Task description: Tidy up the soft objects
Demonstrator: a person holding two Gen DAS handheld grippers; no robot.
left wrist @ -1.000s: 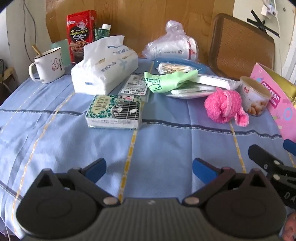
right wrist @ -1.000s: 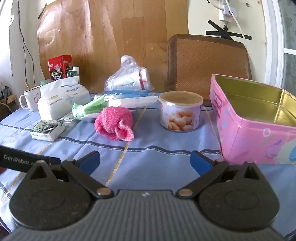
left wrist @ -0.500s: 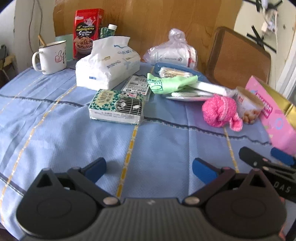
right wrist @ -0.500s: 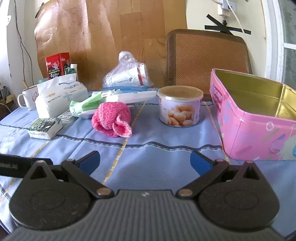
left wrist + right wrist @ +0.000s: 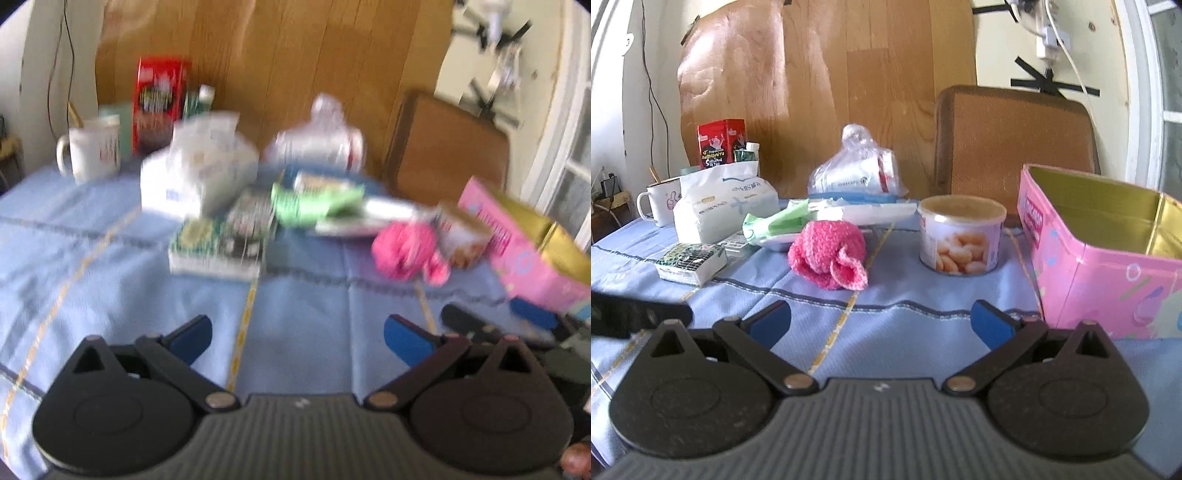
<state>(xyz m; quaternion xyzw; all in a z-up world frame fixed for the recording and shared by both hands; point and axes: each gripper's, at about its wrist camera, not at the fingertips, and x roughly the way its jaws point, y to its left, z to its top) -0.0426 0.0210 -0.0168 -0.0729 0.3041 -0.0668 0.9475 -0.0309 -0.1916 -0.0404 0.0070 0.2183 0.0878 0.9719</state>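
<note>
your right gripper [image 5: 879, 321] has edged closer to the pink knit [image 5: 829, 254]; both grippers spread, empty, nothing grasped yet.

Pink fuzzy knit bundle [image 5: 827, 254], crumpled, on blue cloth, left of can

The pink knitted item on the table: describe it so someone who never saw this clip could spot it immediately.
Start at the open pink tin box on the right of the blue tablecloth. Left of it stands a round can picturing nuts, and left of that lies the fuzzy pink knitted bundle. It is the only woolly, bright pink, shapeless lump among boxes and packets.
</note>
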